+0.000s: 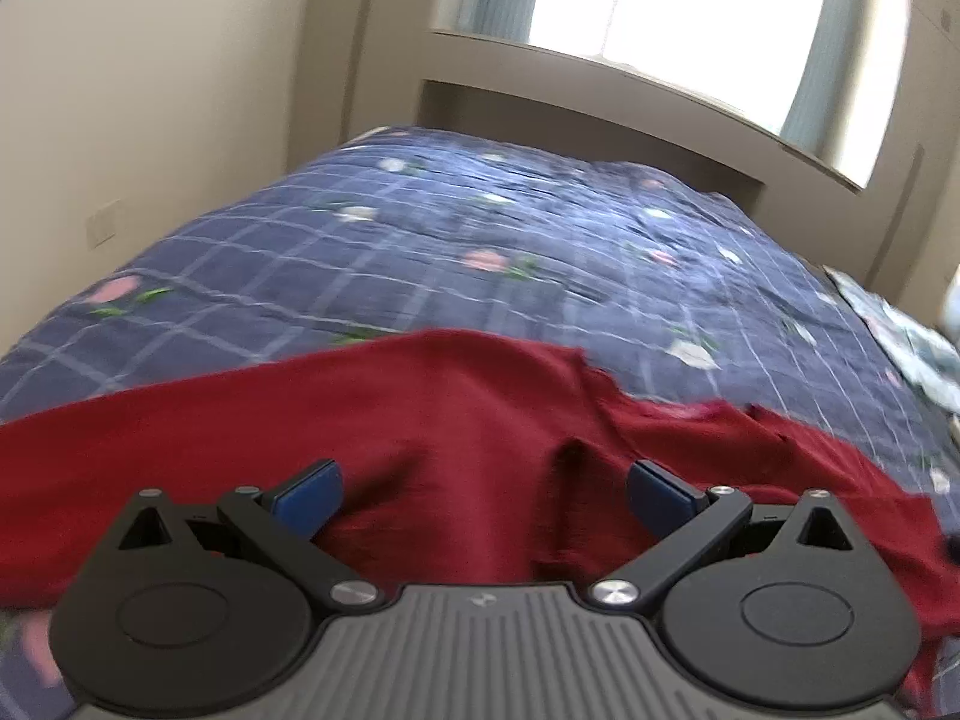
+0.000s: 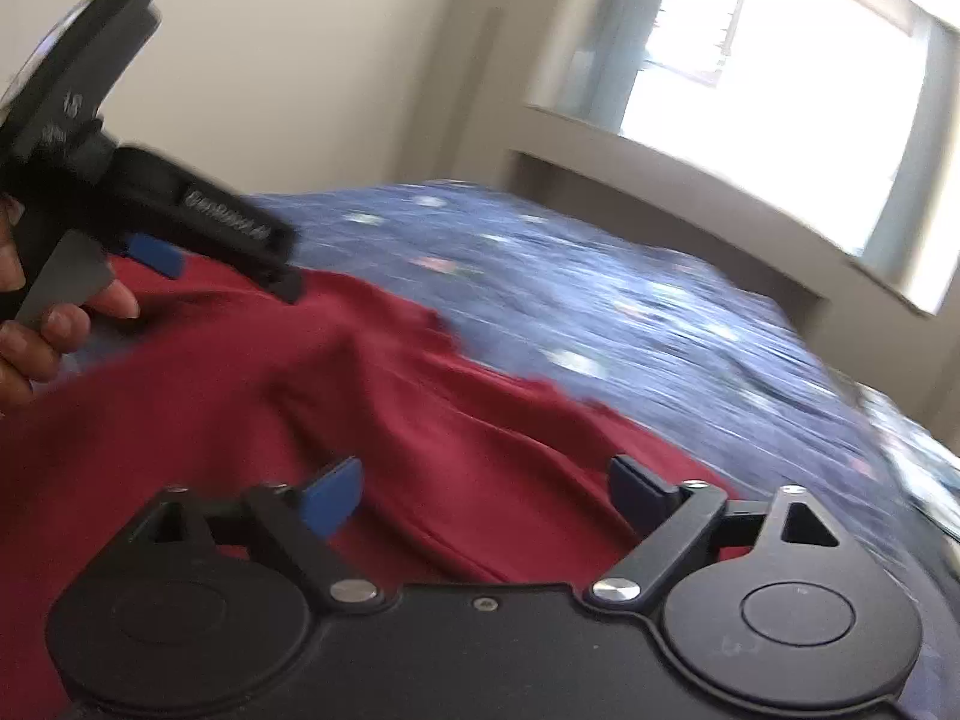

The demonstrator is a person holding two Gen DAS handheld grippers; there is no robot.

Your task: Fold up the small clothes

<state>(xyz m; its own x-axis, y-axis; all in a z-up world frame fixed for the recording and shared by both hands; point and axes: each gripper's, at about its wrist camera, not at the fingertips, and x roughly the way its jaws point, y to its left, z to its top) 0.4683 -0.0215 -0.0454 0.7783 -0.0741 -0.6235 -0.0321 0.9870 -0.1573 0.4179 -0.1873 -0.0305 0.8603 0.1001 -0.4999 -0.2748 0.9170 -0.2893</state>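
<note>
A dark red garment [image 1: 420, 420] lies rumpled on a bed with a navy checked floral cover [image 1: 480, 228]. My left gripper [image 1: 483, 489] is open, its blue-padded fingers spread wide just above the cloth, holding nothing. My right gripper [image 2: 486, 492] is also open over the same red garment [image 2: 300, 390], with nothing between its pads. The left gripper also shows in the right wrist view [image 2: 150, 252] at the far left, held by a hand over the garment's far part. Both views are blurred.
The bed cover [image 2: 630, 312] stretches away to a beige headboard [image 1: 600, 120] below a bright window [image 1: 690, 6]. A beige wall [image 1: 150, 90] runs along the left. A pale patterned cloth [image 1: 912, 342] lies at the bed's right edge.
</note>
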